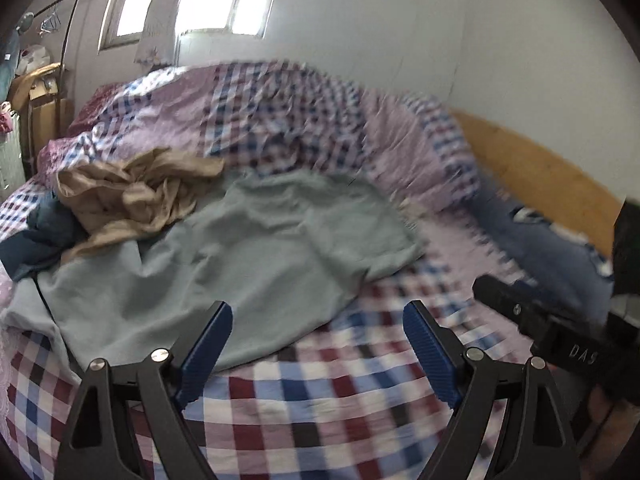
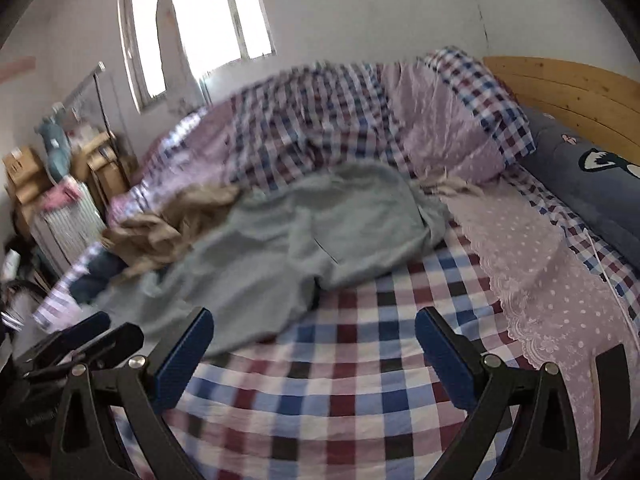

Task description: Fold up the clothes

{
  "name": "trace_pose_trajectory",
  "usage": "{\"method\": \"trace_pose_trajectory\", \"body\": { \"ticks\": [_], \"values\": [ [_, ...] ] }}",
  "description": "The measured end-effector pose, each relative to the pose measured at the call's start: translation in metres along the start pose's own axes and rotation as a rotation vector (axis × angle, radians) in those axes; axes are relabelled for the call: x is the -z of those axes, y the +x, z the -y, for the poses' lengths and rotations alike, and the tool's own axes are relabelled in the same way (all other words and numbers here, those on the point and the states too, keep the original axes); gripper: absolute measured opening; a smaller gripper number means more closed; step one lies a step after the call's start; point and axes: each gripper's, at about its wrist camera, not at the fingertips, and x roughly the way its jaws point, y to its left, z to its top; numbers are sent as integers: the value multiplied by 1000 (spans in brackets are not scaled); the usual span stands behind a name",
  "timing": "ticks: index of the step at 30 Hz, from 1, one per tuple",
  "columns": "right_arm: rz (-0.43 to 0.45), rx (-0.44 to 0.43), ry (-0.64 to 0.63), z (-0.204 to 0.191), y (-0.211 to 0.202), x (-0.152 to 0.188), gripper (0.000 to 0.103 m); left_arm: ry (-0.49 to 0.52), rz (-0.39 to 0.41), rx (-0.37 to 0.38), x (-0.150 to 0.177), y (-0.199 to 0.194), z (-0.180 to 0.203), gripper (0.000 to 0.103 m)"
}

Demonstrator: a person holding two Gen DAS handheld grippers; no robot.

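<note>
A pale grey-green garment lies rumpled across the checked bedsheet. A crumpled tan garment sits behind it to the left, and a dark blue garment lies at the far left. My left gripper hovers open just over the grey-green garment's near edge, with nothing between its blue pads. My right gripper is open too, above the bare sheet beside that garment's near edge. Part of the right gripper shows at the right edge of the left wrist view.
A bunched checked and lilac quilt fills the back of the bed. A blue pillow lies against the wooden headboard at right. Boxes and a clothes rack stand at the left below a bright window.
</note>
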Motion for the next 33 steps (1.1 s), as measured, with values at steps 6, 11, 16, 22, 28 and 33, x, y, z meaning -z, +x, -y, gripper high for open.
{"method": "trace_pose_trajectory", "body": {
  "ticks": [6, 11, 16, 22, 28, 33],
  "values": [
    [-135, 23, 23, 14, 55, 28, 103, -37, -97, -41, 25, 55, -18, 90],
    [-195, 72, 10, 28, 85, 44, 103, -77, -173, -52, 40, 90, -24, 90],
    [-245, 89, 21, 38, 105, 52, 103, -27, -179, -81, 41, 102, -13, 90],
    [-260, 128, -28, 33, 117, 61, 103, 13, -188, -119, 43, 110, -5, 90],
    [-258, 156, -57, 29, 122, 66, 103, 54, -210, -171, 45, 119, 1, 91],
    [-251, 158, -58, 29, 123, 67, 103, 73, -219, -178, 48, 123, 4, 95]
  ]
}}
